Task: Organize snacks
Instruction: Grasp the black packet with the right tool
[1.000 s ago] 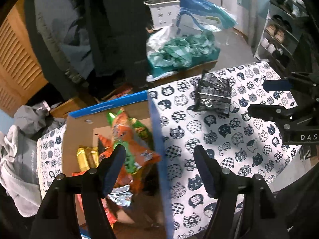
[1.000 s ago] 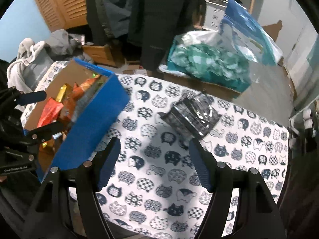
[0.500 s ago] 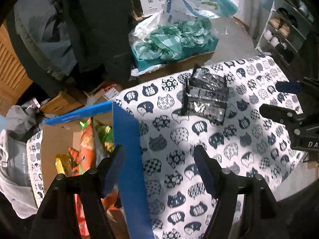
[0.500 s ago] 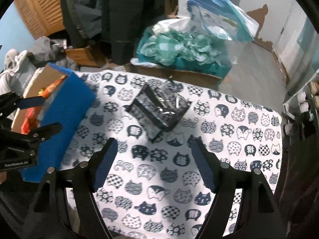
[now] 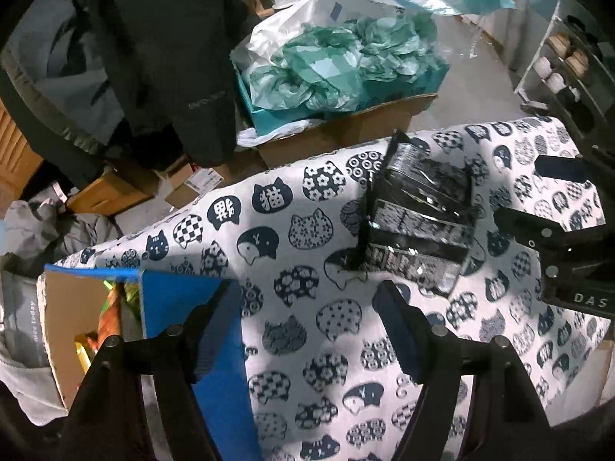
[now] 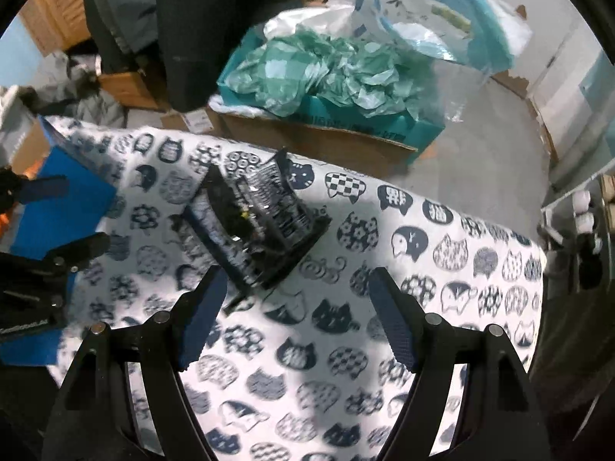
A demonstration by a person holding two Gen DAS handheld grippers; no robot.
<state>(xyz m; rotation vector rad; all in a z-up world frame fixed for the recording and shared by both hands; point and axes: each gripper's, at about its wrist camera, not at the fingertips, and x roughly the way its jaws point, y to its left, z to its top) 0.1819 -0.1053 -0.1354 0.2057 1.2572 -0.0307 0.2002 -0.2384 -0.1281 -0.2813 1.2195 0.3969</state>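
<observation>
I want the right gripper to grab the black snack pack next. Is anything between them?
Nothing visible: the right gripper is open, with only bare cat-print cloth before the black snack pack.

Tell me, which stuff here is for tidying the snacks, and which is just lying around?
For the job: black snack packets, blue snack box, left gripper, right gripper.

Just lying around: green plastic bags, dark coat, shoe rack.

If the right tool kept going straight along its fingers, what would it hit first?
Most likely the black snack packet, lying on the cat-print tablecloth just ahead and a little left of the open right tool. Depth is unclear in the fisheye view; it might meet the cloth beside it.
</observation>
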